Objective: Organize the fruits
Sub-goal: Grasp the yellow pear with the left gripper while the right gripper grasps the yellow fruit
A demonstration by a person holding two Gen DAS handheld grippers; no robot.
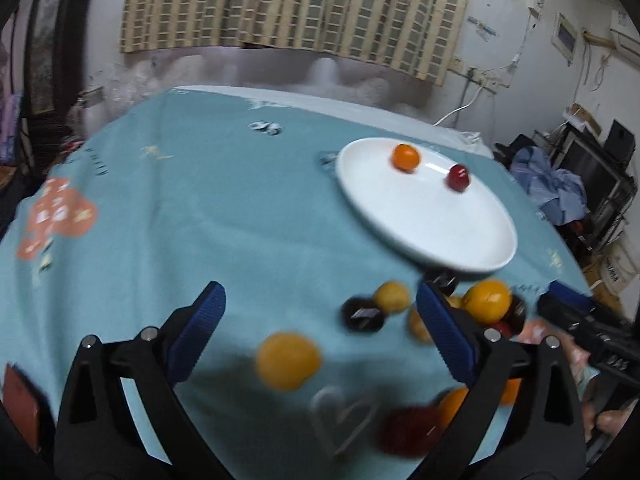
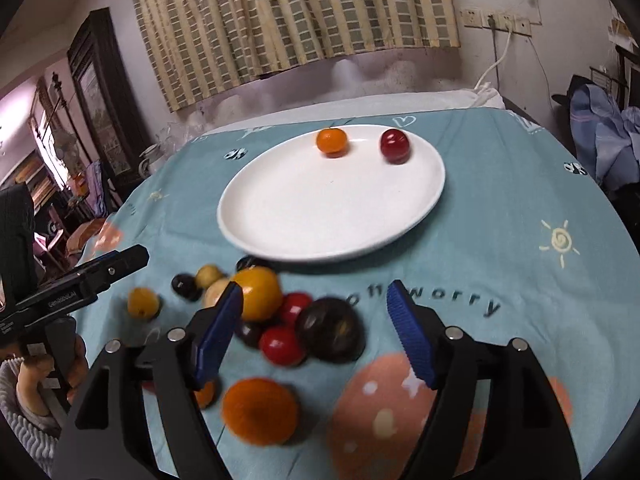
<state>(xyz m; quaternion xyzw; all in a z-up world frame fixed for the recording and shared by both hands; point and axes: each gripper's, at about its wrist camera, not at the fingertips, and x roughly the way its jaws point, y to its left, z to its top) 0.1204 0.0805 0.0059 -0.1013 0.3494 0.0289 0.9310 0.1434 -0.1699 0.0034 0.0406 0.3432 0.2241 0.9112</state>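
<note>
A white plate [image 2: 332, 216] sits on the teal tablecloth and holds a small orange [image 2: 331, 141] and a red fruit [image 2: 395, 146]. In front of it lies a loose pile: a yellow-orange fruit [image 2: 258, 294], red fruits [image 2: 282, 344], a dark plum [image 2: 330, 328] and a mandarin [image 2: 260, 410]. My right gripper [image 2: 316, 292] is open above this pile, its pads touching nothing. My left gripper [image 1: 320, 296] is open too, left of the pile, with a lone yellow-orange fruit [image 1: 288, 360] lying on the cloth between its fingers. The plate [image 1: 424, 216] shows beyond it.
The round table's far edge [image 1: 280, 94] meets a wall with a checked curtain [image 1: 296, 4]. Smaller yellow fruits [image 2: 142, 302] and a dark one [image 2: 185, 285] lie at the pile's left. A person's hand [image 2: 32, 384] grips the left tool. Cluttered shelves and blue cloth [image 1: 556, 188] stand at right.
</note>
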